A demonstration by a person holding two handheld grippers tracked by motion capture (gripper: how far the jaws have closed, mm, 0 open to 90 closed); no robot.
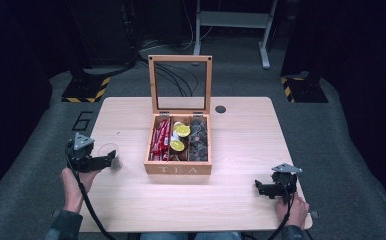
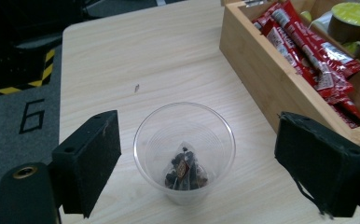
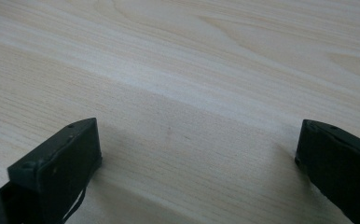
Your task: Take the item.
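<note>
A clear plastic cup (image 2: 184, 150) stands on the wooden table (image 1: 241, 145) near its left edge, with a dark tea bag (image 2: 185, 171) at its bottom. My left gripper (image 2: 197, 165) is open, one jaw on each side of the cup and neither touching it; in the high view the left gripper (image 1: 112, 159) sits at the table's left with the cup (image 1: 109, 154) at its tips. A wooden tea box (image 1: 178, 145) with its lid raised stands mid-table, holding red sachets (image 2: 311, 44), round pods (image 1: 181, 131) and dark bags (image 1: 198, 137). My right gripper (image 1: 259, 188) is open, low over bare wood at the front right.
A round dark grommet (image 1: 220, 109) lies in the tabletop behind the box. Bare wood stretches between the box and the right gripper. Beyond the table are grey floor, yellow-black striped bases (image 1: 86, 90) and a metal stand (image 1: 233, 20).
</note>
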